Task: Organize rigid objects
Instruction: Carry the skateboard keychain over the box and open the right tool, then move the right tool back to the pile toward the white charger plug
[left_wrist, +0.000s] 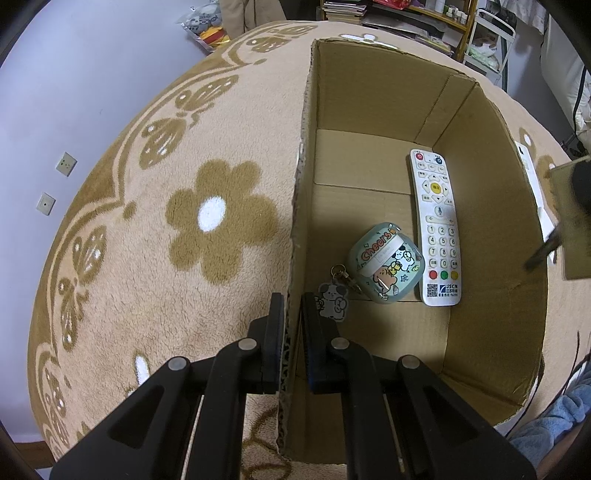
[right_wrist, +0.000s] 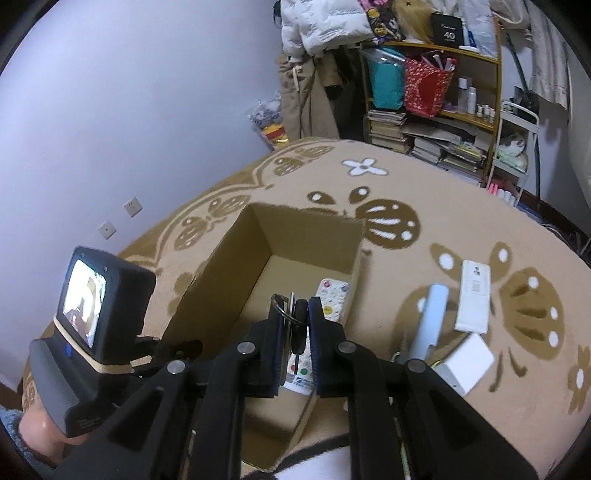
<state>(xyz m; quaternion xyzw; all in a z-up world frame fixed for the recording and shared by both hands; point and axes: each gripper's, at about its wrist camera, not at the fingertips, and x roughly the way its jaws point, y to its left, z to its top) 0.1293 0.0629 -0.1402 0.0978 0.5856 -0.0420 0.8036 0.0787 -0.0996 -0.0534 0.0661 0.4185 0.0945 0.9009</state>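
Observation:
An open cardboard box (left_wrist: 369, 96) stands on the beige flowered carpet. Inside lie a white remote control (left_wrist: 437, 229) and a mint "Cheers" earbud case (left_wrist: 386, 264) with a grey puppy charm (left_wrist: 332, 299). My left gripper (left_wrist: 293, 314) is shut on the box's left wall, one finger on each side. My right gripper (right_wrist: 293, 321) is shut on a key ring with a dark key (right_wrist: 298, 325), held above the box (right_wrist: 303, 236), over the remote (right_wrist: 332, 297). The right gripper also shows at the right edge of the left wrist view.
On the carpet right of the box lie a light blue tube-like object (right_wrist: 430, 317), a white remote (right_wrist: 474, 295) and a white block (right_wrist: 467, 363). The left gripper's camera unit (right_wrist: 96, 306) stands left of the box. Shelves (right_wrist: 436, 92) and clothes stand beyond.

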